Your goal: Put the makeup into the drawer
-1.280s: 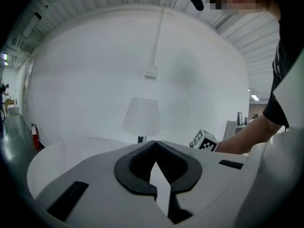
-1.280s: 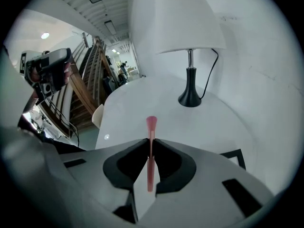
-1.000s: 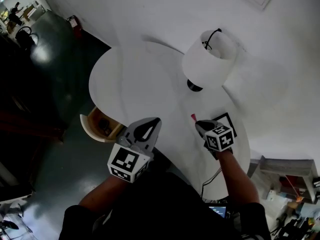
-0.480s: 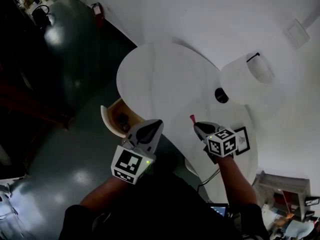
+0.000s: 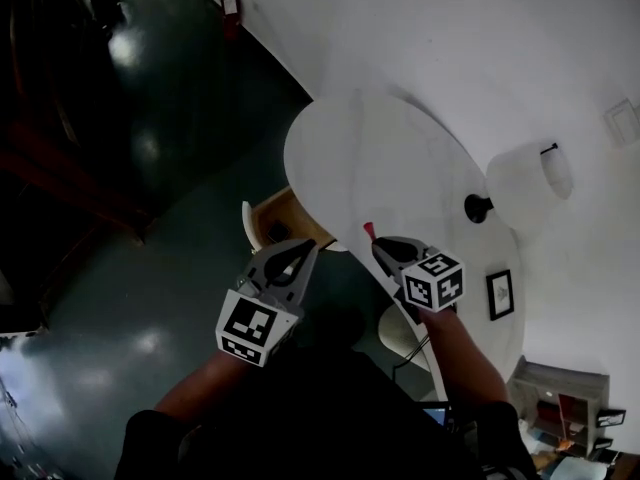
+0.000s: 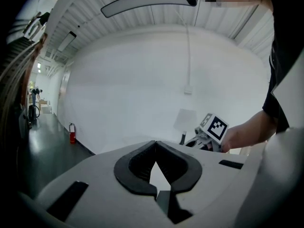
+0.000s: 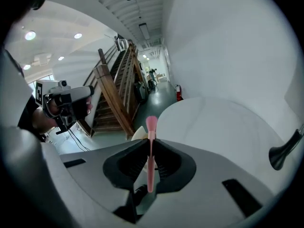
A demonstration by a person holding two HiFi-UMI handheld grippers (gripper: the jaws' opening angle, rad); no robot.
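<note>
Right gripper [image 5: 382, 248]: fingers pinched nearly closed on a pink makeup brush [image 5: 368, 231], held over the desk [image 5: 380, 158] near its front edge. The right gripper view shows the grip best: the brush handle [image 7: 151, 158] is clamped between the pads and the bristle end sticks out past the fingertips.

Left gripper [image 5: 310, 247]: off the desk's front edge, above the floor. In the left gripper view the fingers [image 6: 142, 156] meet tip to tip with nothing in them.

Drawer [image 5: 272, 224]: pulled open under the desk's front edge, wood inside. Only the head view shows it clearly.

Head view only: a picture frame [image 5: 500, 294] on the desk's right side.

Lamp [image 5: 528, 180]: stands on the desk; the right gripper view catches only its dark base [image 7: 285, 151].

Right gripper view only: a wooden staircase [image 7: 116, 94] beyond the desk.

Fire extinguisher [image 5: 231, 4]: by the wall past the desk.

Only print visible: the black-and-white square markers on each marker cube [image 5: 436, 279], pattern only.
</note>
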